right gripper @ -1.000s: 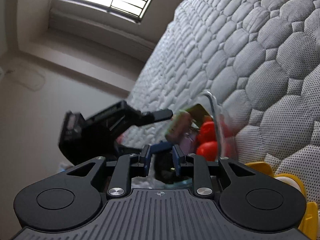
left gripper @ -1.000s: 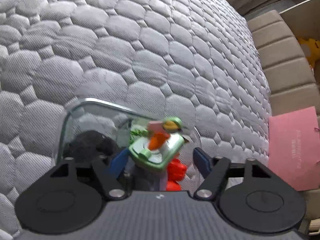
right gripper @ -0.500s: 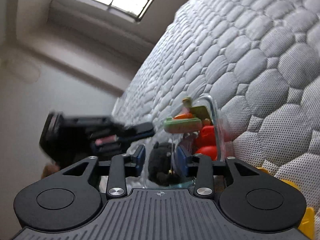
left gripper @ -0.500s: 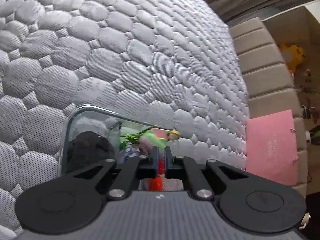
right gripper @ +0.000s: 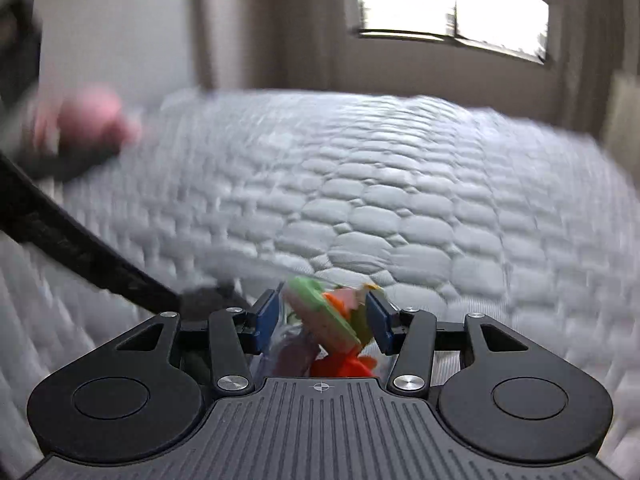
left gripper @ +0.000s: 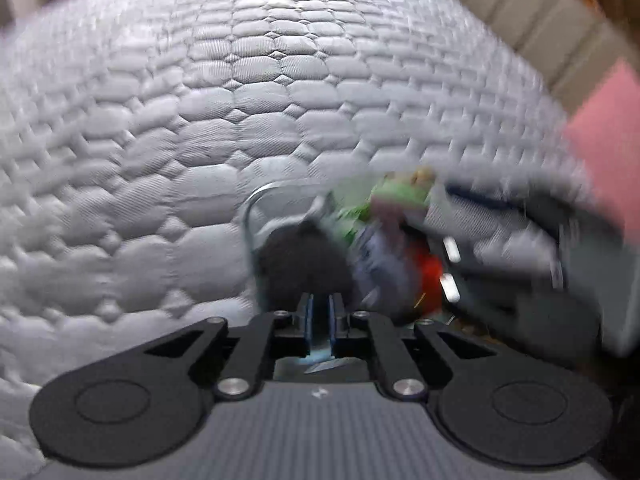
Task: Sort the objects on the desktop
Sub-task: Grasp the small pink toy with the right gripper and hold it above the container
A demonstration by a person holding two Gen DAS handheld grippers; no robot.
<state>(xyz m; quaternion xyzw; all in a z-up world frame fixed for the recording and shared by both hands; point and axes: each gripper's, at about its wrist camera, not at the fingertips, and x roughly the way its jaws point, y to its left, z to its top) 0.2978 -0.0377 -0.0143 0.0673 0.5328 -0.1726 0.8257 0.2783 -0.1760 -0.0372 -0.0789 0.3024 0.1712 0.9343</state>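
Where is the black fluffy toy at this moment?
In the left wrist view the black fluffy toy lies inside the clear glass container, at its left end, beside the green toy and just ahead of the shut left gripper.

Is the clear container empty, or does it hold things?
It holds things. Through the clear container wall, the left wrist view shows a black lump, a green toy and something red; blur hides details.

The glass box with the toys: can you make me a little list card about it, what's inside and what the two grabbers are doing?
surface: grey quilted mattress
container: clear glass box lying on the mattress
inside: black fuzzy toy, green toy, red toy; picture blurred
left gripper: shut, nothing visibly held
right gripper: jaws opening, the green toy between them
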